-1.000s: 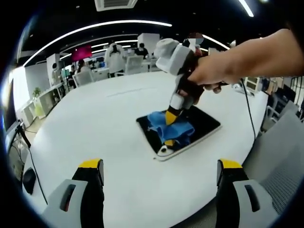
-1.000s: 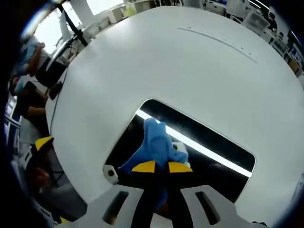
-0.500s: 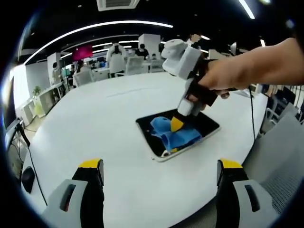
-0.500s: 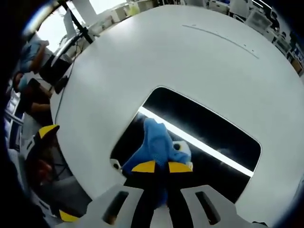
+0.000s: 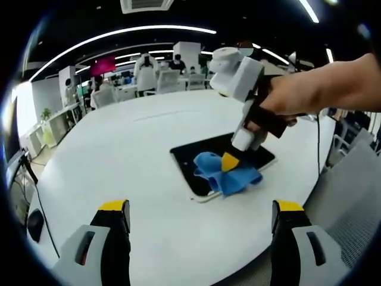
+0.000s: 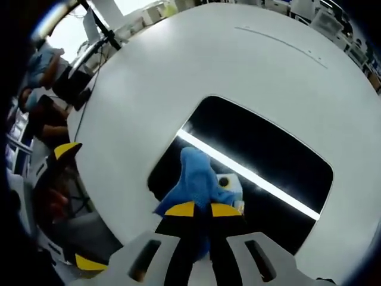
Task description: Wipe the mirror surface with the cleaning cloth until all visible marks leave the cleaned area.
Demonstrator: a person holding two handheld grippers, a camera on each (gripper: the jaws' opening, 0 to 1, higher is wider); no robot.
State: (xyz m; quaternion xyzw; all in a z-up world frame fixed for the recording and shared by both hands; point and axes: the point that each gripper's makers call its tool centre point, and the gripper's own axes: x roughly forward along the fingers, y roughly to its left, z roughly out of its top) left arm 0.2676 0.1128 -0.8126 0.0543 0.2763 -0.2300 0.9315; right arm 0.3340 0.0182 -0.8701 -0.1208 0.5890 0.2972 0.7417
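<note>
A dark rectangular mirror (image 5: 205, 156) (image 6: 262, 155) with a pale frame lies flat on the round white table (image 5: 131, 155) (image 6: 178, 71). A blue cleaning cloth (image 5: 226, 173) (image 6: 199, 185) rests on the mirror's near corner, hanging slightly past its edge. My right gripper (image 6: 202, 210) (image 5: 229, 162) is shut on the cloth and presses it down; a hand holds it from the right in the left gripper view. My left gripper (image 5: 199, 211) stands open above the table's near side, well short of the mirror, with nothing between its fingers. A bright light strip reflects across the mirror.
Desks, chairs and people fill the office behind the table (image 5: 149, 71). A grey chair (image 5: 351, 196) stands at the right of the table. Cables (image 5: 36, 202) hang at the table's left edge. The left gripper's yellow tip (image 6: 66, 149) shows past the table edge.
The right gripper has dragged the cloth across the mirror toward its near right corner. More bare dark glass now shows at the far left. The left gripper has stayed put.
</note>
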